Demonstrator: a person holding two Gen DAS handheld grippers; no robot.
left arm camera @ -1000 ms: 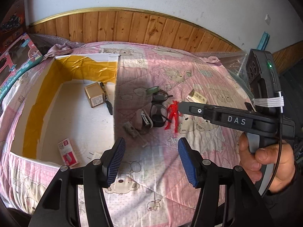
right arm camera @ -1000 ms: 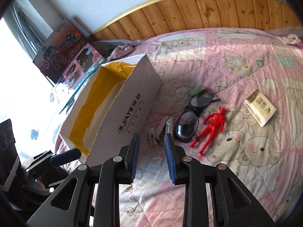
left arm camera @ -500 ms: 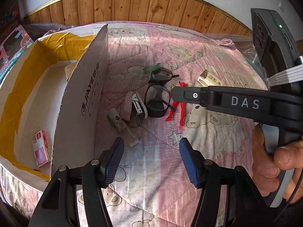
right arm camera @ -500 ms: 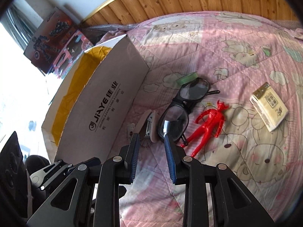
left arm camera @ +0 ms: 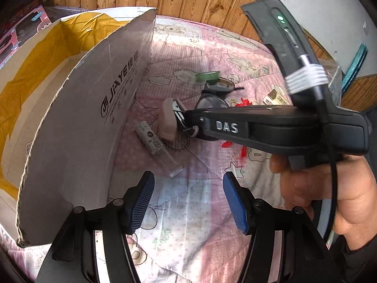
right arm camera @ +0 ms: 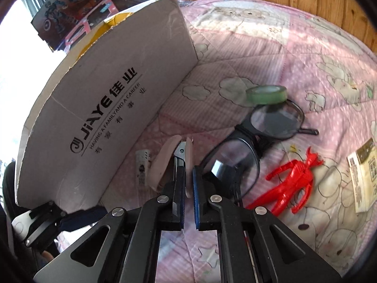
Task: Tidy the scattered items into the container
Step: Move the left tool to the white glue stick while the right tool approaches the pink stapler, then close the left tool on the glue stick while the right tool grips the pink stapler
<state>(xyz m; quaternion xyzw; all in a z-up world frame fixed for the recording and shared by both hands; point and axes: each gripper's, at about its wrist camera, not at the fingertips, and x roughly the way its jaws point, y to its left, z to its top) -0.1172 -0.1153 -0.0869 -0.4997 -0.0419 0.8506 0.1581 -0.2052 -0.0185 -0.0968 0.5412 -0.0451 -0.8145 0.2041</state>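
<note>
**Right gripper at the stapler**

The right gripper (right arm camera: 187,188), fingers nearly together around the pink stapler's (right arm camera: 165,162) edge just beside the cardboard box (right arm camera: 113,108), should clamp squarely before lifting. The left gripper (left arm camera: 188,200) hangs released, empty.

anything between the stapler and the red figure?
Yes: the black glasses lie between the pink stapler and the red figure, clearest in the right wrist view.
</note>
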